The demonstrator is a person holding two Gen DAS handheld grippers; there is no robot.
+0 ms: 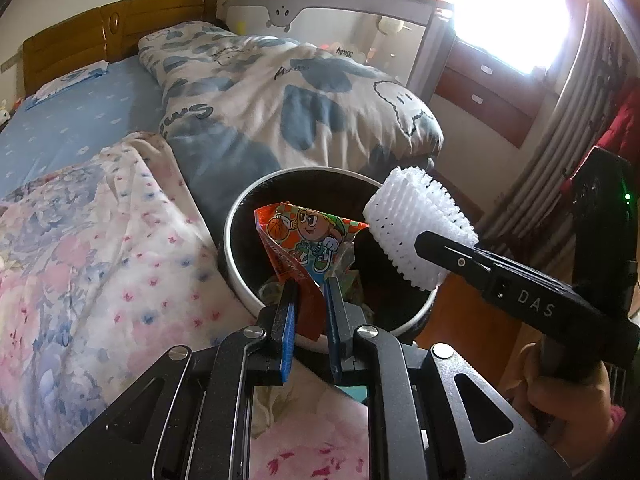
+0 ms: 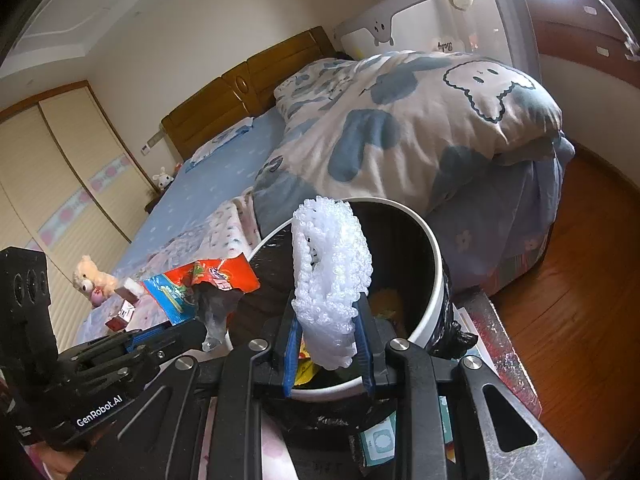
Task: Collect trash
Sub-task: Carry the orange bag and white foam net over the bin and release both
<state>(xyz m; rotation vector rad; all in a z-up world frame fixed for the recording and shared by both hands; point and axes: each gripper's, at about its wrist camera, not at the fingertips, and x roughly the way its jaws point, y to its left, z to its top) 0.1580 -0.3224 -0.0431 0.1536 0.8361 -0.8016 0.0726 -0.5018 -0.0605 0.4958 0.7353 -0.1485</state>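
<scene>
Over the bin [image 1: 236, 236] beside the bed: my left claw [image 1: 310, 312] pinched on a snack wrapper [image 1: 308, 240], my right claw [image 2: 328, 344] clamped on white foam netting [image 2: 332, 272], both hanging above the open mouth, netting nearer the far rim.

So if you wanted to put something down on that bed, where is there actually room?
The blue sheet is bare between the wooden headboard, the cloud-print duvet and the floral blanket. It is crowded around the trash bin, where both grippers meet, and near the teddy bear.
</scene>
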